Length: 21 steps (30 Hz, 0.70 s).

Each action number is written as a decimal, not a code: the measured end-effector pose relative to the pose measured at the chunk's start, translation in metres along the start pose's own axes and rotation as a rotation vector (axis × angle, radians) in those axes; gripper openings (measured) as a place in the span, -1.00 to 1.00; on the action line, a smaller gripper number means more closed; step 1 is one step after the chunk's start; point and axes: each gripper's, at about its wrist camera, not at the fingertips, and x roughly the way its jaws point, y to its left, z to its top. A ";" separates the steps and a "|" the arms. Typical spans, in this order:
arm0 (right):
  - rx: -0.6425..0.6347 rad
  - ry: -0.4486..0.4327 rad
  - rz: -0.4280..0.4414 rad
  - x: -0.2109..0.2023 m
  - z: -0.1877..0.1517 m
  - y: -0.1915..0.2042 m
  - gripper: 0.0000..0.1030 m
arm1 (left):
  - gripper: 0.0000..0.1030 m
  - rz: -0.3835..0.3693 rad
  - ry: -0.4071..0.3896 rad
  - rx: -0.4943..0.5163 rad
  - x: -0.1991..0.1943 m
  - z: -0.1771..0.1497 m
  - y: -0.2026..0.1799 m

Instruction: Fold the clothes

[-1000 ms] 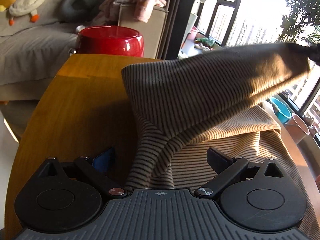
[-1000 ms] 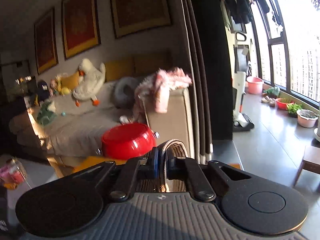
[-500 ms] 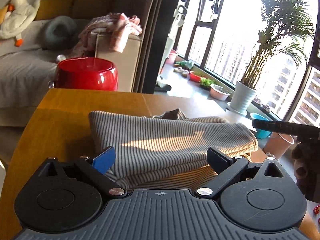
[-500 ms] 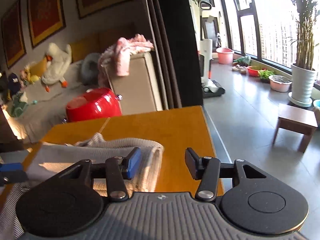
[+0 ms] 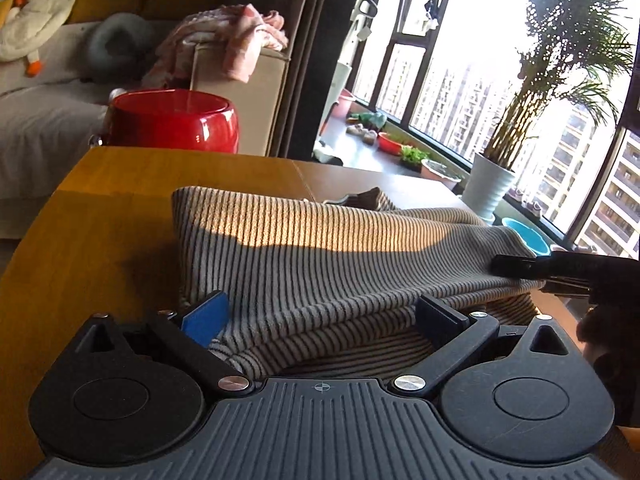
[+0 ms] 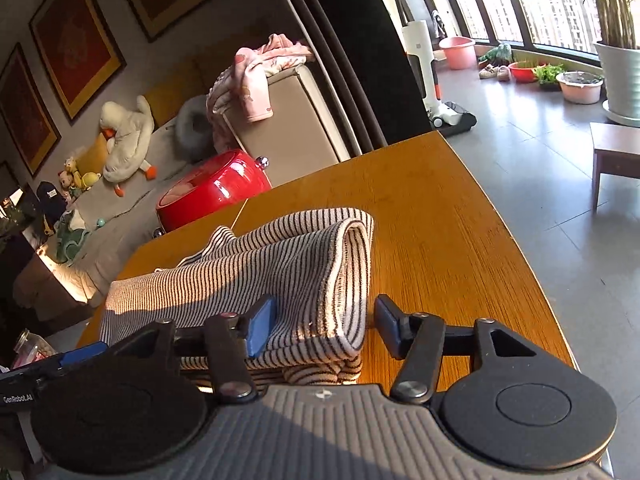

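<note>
A striped beige and dark garment lies folded on the wooden table. My left gripper is open, its fingers astride the near edge of the folded cloth. In the right wrist view the same garment lies folded with its rolled end toward the table's right side. My right gripper is open with the cloth's near right corner between its fingers. The right gripper also shows in the left wrist view at the garment's right end.
A red pot stands past the table's far edge, also in the right wrist view. A sofa with a pink cloth lies behind. Plant pots and windows are to the right. The table's right edge drops to the floor.
One second ago the right gripper held the garment lifted. It laid the fold down on the table and opened. Both grippers now sit low at the folded cloth.
</note>
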 end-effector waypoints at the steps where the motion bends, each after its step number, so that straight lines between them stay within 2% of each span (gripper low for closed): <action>1: -0.004 0.000 -0.005 0.000 0.000 0.001 0.42 | 1.00 -0.004 -0.002 -0.003 0.000 0.000 0.001; 2: -0.009 0.000 -0.010 0.000 0.000 0.002 0.57 | 1.00 -0.007 -0.004 -0.007 0.000 0.000 0.001; 3: -0.013 0.001 -0.014 -0.001 0.000 0.002 0.85 | 1.00 -0.011 -0.005 -0.010 0.000 0.000 0.002; 4: -0.018 0.001 -0.019 -0.001 0.000 0.003 1.00 | 1.00 -0.014 -0.007 -0.014 -0.001 -0.001 0.002; 9: -0.041 0.013 -0.030 0.002 0.000 0.007 1.00 | 1.00 -0.019 -0.011 -0.019 -0.001 -0.001 0.003; 21: -0.003 -0.007 0.003 -0.002 -0.001 -0.001 1.00 | 1.00 -0.025 -0.015 -0.027 -0.001 0.000 0.004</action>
